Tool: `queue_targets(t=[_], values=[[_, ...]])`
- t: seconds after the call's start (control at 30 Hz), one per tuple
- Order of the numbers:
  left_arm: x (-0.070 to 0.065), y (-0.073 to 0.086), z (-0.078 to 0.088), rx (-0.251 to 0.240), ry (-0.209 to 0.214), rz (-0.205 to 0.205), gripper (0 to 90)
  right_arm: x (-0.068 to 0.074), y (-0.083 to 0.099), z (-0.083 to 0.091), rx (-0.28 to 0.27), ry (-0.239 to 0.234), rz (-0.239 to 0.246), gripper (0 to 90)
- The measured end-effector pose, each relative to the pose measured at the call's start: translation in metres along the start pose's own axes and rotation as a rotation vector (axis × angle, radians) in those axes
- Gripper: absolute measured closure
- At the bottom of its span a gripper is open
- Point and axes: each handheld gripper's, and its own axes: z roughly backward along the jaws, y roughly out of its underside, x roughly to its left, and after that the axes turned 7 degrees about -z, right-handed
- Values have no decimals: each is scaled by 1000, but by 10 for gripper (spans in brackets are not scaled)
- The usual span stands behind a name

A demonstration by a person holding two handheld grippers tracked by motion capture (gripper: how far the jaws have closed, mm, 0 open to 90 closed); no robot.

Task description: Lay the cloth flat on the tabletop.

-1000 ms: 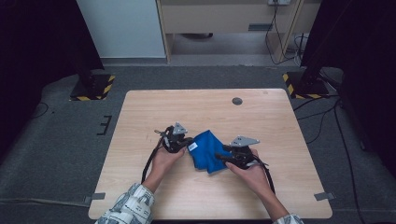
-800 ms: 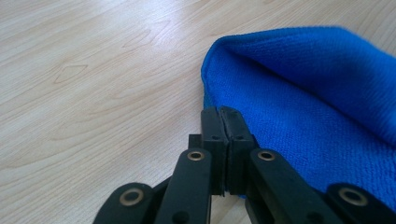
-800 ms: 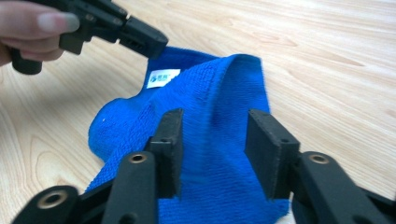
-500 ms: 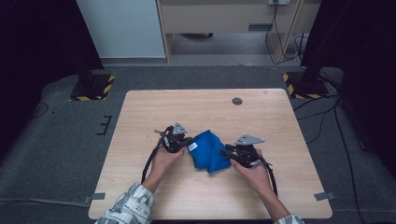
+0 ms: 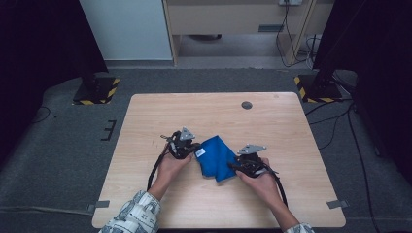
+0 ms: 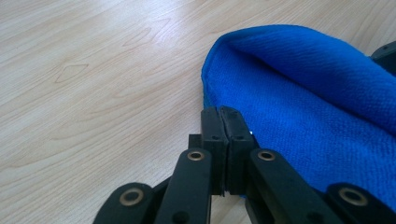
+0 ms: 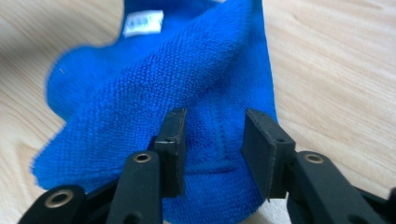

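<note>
— So where is the blue cloth (image 5: 217,156)?

— Folded over on the desk (image 5: 204,109), a little toward the near edge from the middle, between the two hands. Its white label (image 5: 199,152) lies at the corner nearest the left gripper (image 5: 193,148).

— How is the left hand (image 5: 171,164) set?

— Its forearm comes up from the near left corner in a patterned sleeve (image 5: 132,216). The hand lies low over the desk, gripper pointing right at the cloth's left edge. In the left gripper view the two pads meet, pressed together at the cloth's edge (image 6: 243,135); whether any fabric is caught between them I cannot tell.

— And the right hand (image 5: 262,180)?

— It reaches in from the near right side, gripper (image 5: 234,167) aimed left at the cloth's near right corner. Its jaws stand apart and have just been opening a little. In the right gripper view the cloth (image 7: 187,93) lies between and beneath the pads (image 7: 173,140), not pinched.
</note>
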Motion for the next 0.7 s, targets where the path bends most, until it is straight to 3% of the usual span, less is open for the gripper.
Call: queue_targets(t=[0.1, 0.37, 0.7], values=[[1, 0, 1, -4, -2, 5, 889, 0, 1, 0, 5, -9, -11, 637], [0, 0, 0, -1, 1, -1, 889, -1, 1, 2, 3, -52, -7, 863], [1, 0, 2, -12, -4, 8, 889, -3, -5, 16, -42, -58, -12, 870]])
